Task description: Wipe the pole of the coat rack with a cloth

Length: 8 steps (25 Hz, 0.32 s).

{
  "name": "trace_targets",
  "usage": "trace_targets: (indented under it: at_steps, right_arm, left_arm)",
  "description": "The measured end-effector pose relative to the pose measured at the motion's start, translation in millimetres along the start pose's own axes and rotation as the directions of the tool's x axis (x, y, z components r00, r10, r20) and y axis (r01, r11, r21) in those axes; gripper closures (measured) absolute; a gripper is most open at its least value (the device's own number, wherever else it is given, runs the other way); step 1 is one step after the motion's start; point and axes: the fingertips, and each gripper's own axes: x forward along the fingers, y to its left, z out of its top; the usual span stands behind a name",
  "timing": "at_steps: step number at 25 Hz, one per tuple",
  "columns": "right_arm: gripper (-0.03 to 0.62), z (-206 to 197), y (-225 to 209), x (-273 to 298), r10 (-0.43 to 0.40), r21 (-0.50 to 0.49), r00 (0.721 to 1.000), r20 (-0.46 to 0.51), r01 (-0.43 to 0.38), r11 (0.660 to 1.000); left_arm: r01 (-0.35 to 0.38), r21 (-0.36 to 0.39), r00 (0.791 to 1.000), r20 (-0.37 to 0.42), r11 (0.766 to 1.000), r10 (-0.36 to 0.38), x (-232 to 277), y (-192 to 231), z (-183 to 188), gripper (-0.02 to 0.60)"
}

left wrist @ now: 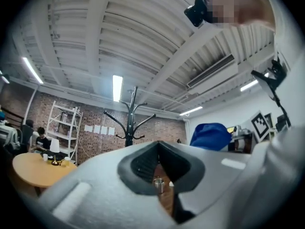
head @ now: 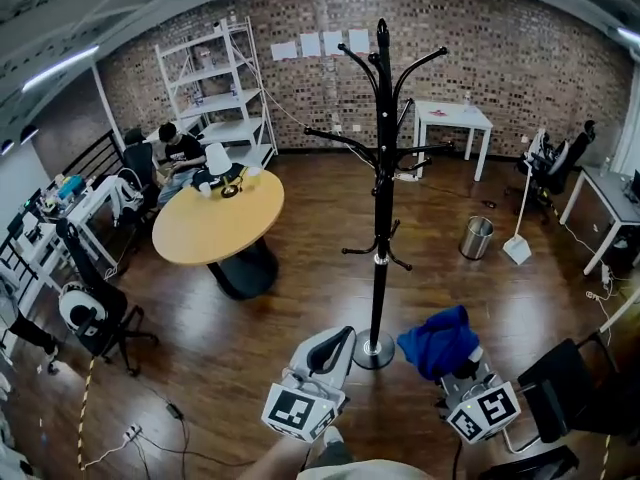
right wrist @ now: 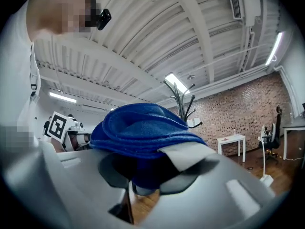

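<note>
Brick walls close off the far side of a room with a dark wooden floor [head: 300, 288], where a black coat rack [head: 380, 158] stands in the middle, its pole [head: 379, 278] rising from a round base [head: 374, 352], with a round wooden table [head: 215, 223] to the left and a metal bin [head: 477, 237] to the right. Near the base, the left gripper [head: 335, 343] has its jaws pressed together on nothing. Just right of the base and clear of the pole, the right gripper [head: 462, 366] pinches a bunched blue cloth [head: 437, 340].

Bright ceiling strip lights [left wrist: 117, 88]; heavy fisheye distortion, dark corners.
</note>
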Motion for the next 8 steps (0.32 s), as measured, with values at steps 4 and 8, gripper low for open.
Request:
trace_targets:
  at_steps: [4, 8]
  right_arm:
    - [0.494, -5, 5, -53, 0.007, -0.006, 0.999, 0.046, -0.006, 1.0]
    - [0.493, 2, -15, -130, 0.018, 0.031, 0.996, 0.087, -0.021, 0.999]
  left_arm:
    - [-0.002, 0.037, 1.0, 0.002, 0.999, 0.002, -27, -47, -15, 0.58]
    - [0.018, 0.075, 1.0, 0.009, 0.997, -0.019, -33, -128, -23, 0.58]
